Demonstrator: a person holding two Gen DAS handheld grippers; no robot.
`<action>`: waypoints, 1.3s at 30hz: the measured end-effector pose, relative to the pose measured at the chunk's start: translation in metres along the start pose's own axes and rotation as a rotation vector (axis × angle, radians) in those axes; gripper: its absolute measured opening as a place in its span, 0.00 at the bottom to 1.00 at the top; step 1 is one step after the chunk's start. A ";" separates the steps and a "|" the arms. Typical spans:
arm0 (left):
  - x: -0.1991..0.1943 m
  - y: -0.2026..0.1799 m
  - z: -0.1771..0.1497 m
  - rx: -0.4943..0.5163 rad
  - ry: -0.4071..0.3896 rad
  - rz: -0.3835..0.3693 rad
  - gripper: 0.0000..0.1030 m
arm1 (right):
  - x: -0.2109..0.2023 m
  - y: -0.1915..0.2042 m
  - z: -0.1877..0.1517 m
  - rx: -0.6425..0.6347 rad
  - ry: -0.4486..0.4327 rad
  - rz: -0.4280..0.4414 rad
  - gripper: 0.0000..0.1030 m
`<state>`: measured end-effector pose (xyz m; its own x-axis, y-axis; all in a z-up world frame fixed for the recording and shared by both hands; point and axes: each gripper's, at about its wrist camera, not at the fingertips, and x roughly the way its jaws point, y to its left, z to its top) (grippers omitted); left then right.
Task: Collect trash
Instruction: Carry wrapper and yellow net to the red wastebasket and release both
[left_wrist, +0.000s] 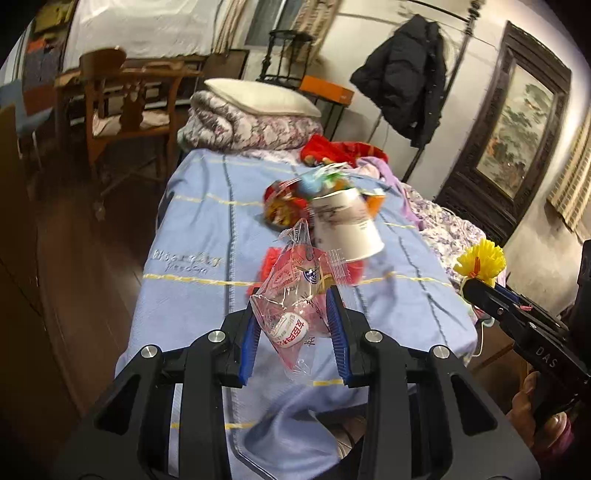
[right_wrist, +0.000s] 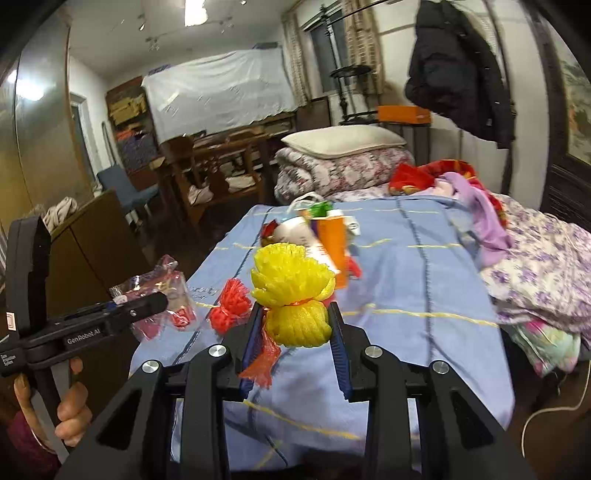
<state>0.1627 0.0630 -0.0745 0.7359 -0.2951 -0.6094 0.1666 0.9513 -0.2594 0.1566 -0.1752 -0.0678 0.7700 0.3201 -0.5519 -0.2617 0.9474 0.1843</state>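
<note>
My left gripper (left_wrist: 291, 302) is shut on a clear plastic wrapper with red print (left_wrist: 291, 295), held above the blue bedspread (left_wrist: 199, 236). My right gripper (right_wrist: 295, 310) is shut on a yellow foam net (right_wrist: 291, 291) with a red mesh strip hanging from it. Each gripper shows in the other's view: the right one (left_wrist: 469, 288) with the yellow net (left_wrist: 480, 260), the left one (right_wrist: 160, 301) with the wrapper (right_wrist: 166, 291). Further up the bed lies a trash pile: a white paper cup (left_wrist: 345, 225), a red snack bag (left_wrist: 282, 203), an orange pack (right_wrist: 332, 240). A red foam net (right_wrist: 231, 306) lies near it.
Folded quilts and a pillow (left_wrist: 258, 99) sit at the bed's head, and loose clothes (right_wrist: 476, 206) along its right side. A wooden chair (left_wrist: 125, 99) stands on the dark floor to the left. A dark coat (left_wrist: 406, 74) hangs by the wall.
</note>
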 end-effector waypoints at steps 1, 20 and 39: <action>-0.002 -0.004 0.001 0.007 -0.002 -0.003 0.34 | -0.006 -0.004 -0.002 0.009 -0.005 -0.004 0.33; 0.008 -0.175 -0.043 0.234 0.118 -0.245 0.34 | -0.135 -0.182 -0.106 0.275 0.018 -0.195 0.35; 0.089 -0.322 -0.112 0.501 0.359 -0.374 0.34 | -0.088 -0.341 -0.263 0.654 0.387 -0.329 0.56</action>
<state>0.1010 -0.2798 -0.1290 0.3238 -0.5381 -0.7782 0.7097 0.6820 -0.1763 0.0252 -0.5273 -0.2954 0.4621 0.1161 -0.8792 0.4252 0.8410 0.3346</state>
